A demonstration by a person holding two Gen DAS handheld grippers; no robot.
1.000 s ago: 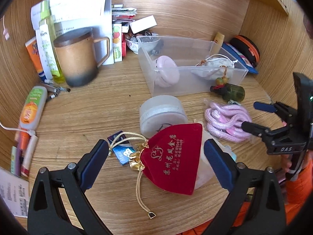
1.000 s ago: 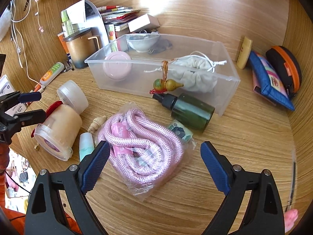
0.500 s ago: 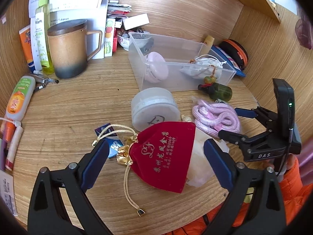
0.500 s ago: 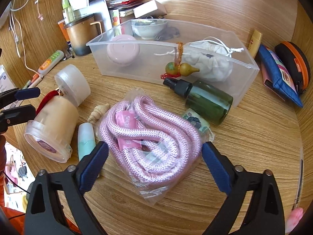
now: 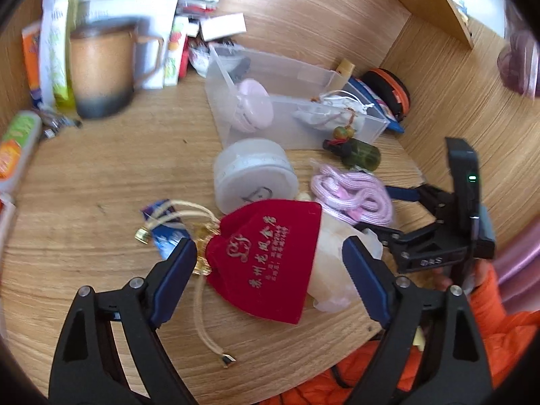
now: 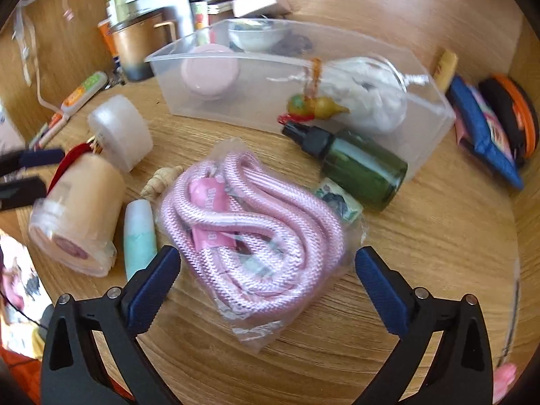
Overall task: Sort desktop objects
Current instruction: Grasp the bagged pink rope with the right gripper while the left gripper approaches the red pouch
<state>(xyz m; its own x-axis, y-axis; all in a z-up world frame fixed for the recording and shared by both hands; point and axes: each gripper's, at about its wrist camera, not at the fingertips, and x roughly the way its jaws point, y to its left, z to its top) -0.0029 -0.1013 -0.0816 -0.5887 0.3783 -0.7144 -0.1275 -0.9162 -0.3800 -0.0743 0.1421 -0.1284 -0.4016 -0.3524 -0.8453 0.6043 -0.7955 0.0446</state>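
A red velvet pouch (image 5: 270,256) with gold cords lies on the wooden desk between the open fingers of my left gripper (image 5: 270,266). A bagged pink rope (image 6: 256,229) lies between the open fingers of my right gripper (image 6: 266,276); it also shows in the left wrist view (image 5: 351,192). A clear plastic bin (image 6: 337,77) at the back holds a pink round case (image 6: 209,71) and a white cloth bag (image 6: 368,91). My right gripper (image 5: 381,212) shows in the left wrist view, beside the rope.
A green bottle (image 6: 361,165), a white round jar (image 6: 121,131), a beige cup (image 6: 77,209), a teal tube (image 6: 140,236) and a shell (image 6: 162,179) lie around the rope. A brown mug (image 5: 101,74) and boxes stand at the back left. Pouches (image 6: 489,128) lie right.
Both grippers have moved forward and lower: the left one now straddles the red pouch, the right one straddles the pink rope. Both stay open.
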